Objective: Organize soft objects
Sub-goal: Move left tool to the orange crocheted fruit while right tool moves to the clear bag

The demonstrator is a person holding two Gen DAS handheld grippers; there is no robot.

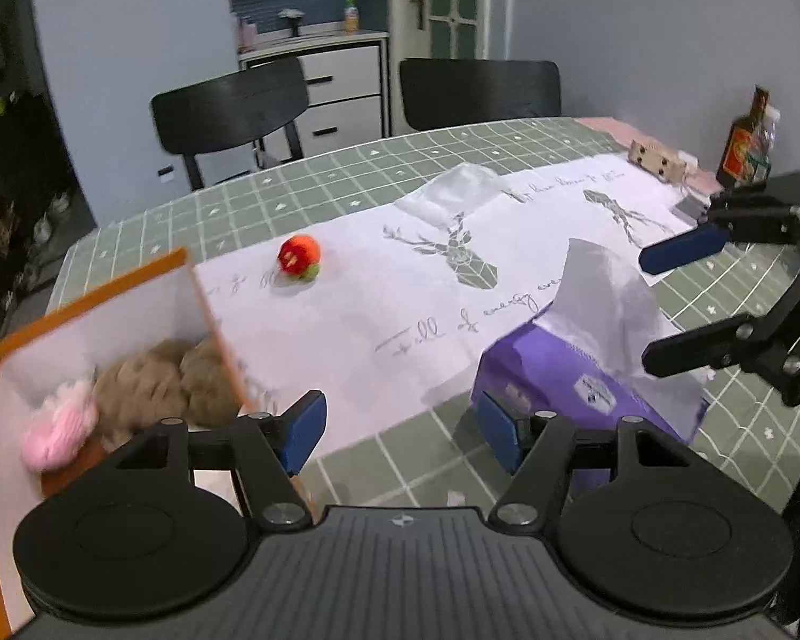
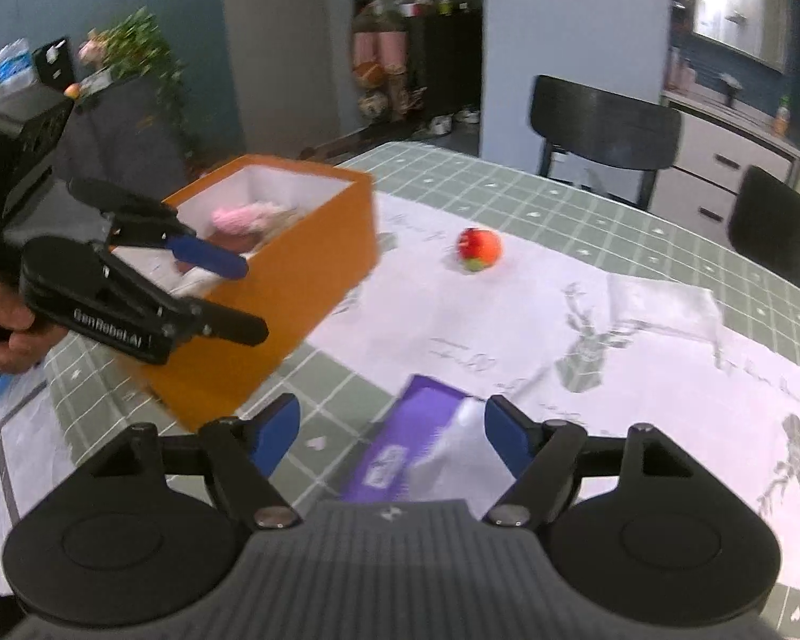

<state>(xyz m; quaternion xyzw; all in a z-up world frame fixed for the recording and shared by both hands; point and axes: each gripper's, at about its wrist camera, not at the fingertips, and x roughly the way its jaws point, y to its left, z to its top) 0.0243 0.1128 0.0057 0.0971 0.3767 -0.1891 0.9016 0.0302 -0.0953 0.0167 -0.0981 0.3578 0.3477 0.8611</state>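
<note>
Tools both stand open and hold nothing: left tool (image 1: 402,429) beside the orange box (image 2: 293,288) edge, right tool (image 2: 392,440) over the purple tissue pack (image 1: 576,378). Red plush ball (image 1: 298,256) lies alone on open tabletop (image 1: 346,165).

Blur and cut-offs I'm seeing

At lower left of the left wrist frame, the orange box (image 1: 106,288) is smearing and running off the edge; I'm losing the brown plush (image 1: 160,384) behind my gripper's frame, and the purple tissue pack (image 2: 394,448) is blurring in the right wrist view.
</note>
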